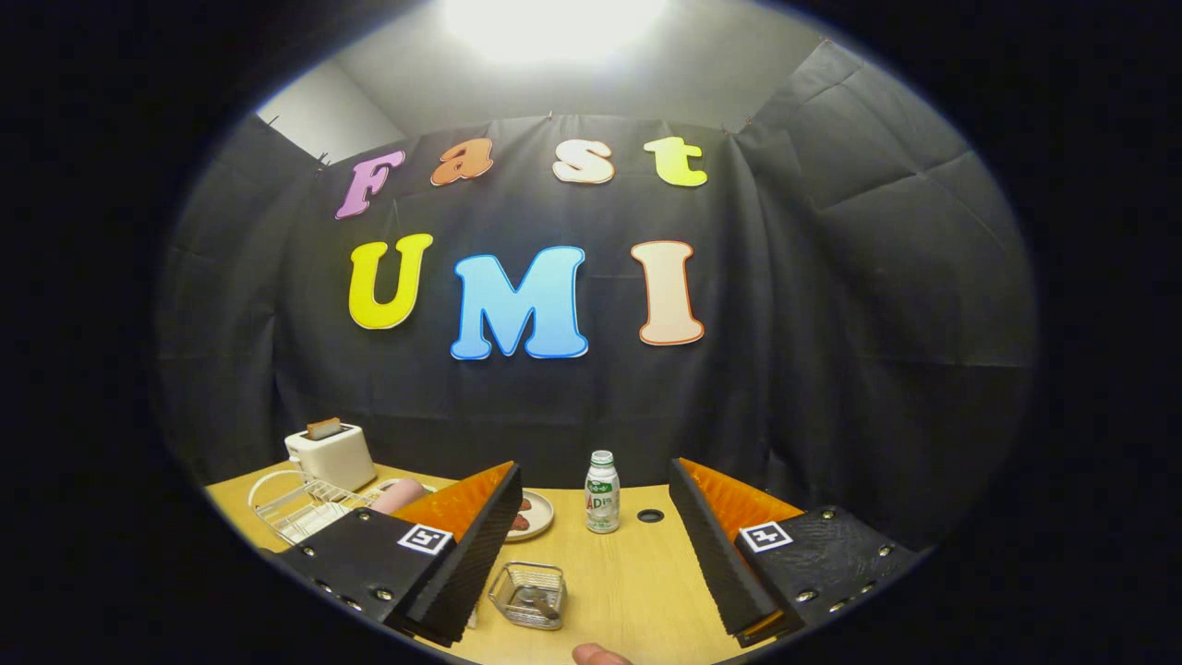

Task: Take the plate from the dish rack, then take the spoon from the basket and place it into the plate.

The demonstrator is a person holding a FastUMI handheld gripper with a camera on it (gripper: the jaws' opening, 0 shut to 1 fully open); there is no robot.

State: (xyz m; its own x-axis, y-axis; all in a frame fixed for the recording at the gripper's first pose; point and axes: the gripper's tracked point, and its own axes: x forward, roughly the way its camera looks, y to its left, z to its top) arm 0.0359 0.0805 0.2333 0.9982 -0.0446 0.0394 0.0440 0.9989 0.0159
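Observation:
My gripper (600,596) is open, held above the near part of the wooden table (628,582) with nothing between its fingers. A small wire basket (529,595) stands just ahead of the left finger, with a spoon (540,605) lying inside it. Farther off to the left is a white wire dish rack (295,506); a pale plate (309,522) seems to rest in it, partly hidden by the left finger.
A white toaster (331,456) with bread in its slot stands behind the rack. A pink cup (397,496) lies by the rack. A small dish with food (528,515) and a small drink bottle (602,492) stand mid-table beside a round hole (650,515). A fingertip (598,656) shows nearest me.

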